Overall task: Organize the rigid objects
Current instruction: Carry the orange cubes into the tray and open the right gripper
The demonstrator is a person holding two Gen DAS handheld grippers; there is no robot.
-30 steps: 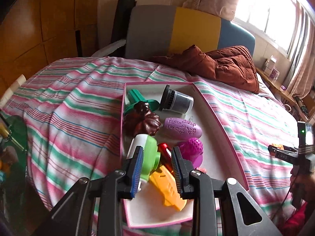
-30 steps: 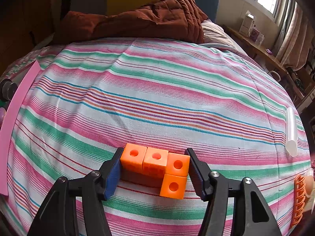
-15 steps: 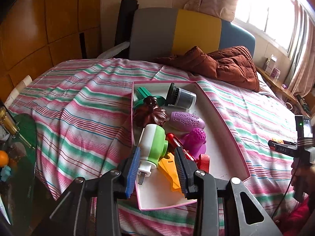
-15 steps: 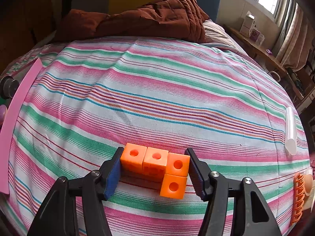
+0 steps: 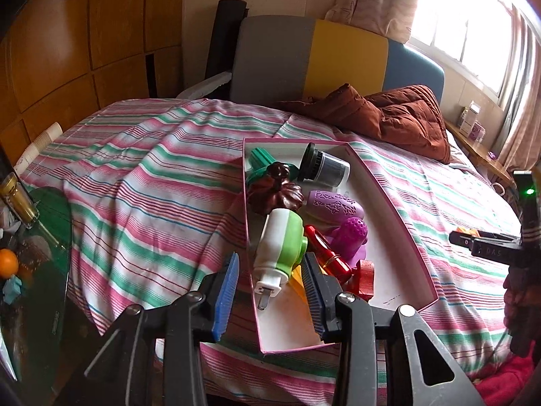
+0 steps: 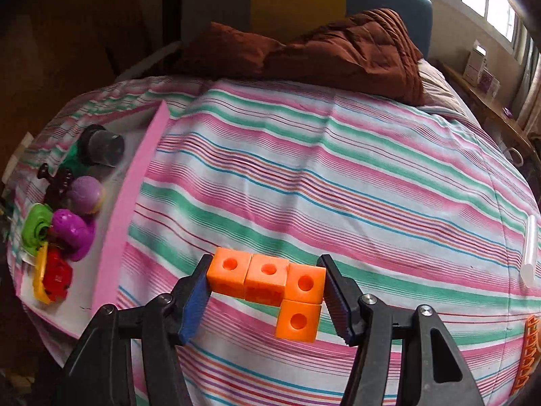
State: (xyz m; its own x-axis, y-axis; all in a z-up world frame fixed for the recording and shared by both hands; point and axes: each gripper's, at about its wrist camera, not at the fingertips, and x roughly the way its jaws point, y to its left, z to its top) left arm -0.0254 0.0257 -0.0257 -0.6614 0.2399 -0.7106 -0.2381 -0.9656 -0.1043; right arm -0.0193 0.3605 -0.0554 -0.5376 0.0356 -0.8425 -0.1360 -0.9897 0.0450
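Note:
A pink-walled box (image 5: 400,223) on the striped bed holds several toys. Among them are a white-and-green plug-in device (image 5: 279,243), a purple oval (image 5: 334,203), a dark jar (image 5: 326,167) and a red piece (image 5: 363,275). My left gripper (image 5: 268,292) hovers at the box's near left corner. Its jaws are opening, and the device's plug end lies between the pads, untouched. In the right wrist view my right gripper (image 6: 265,280) is shut on an L-shaped orange cube block (image 6: 270,279), held above the bedspread to the right of the box (image 6: 132,209).
A brown jacket (image 6: 304,50) lies at the head of the bed. A white tube (image 6: 529,247) and an orange rack piece (image 6: 527,355) rest at the bed's right edge. A glass side table (image 5: 37,270) with a bottle and an orange stands to the left.
My left gripper let go of the white-and-green device, which now lies in the box, and backed off. My right gripper lifted the orange block and carried it left until the box came into view.

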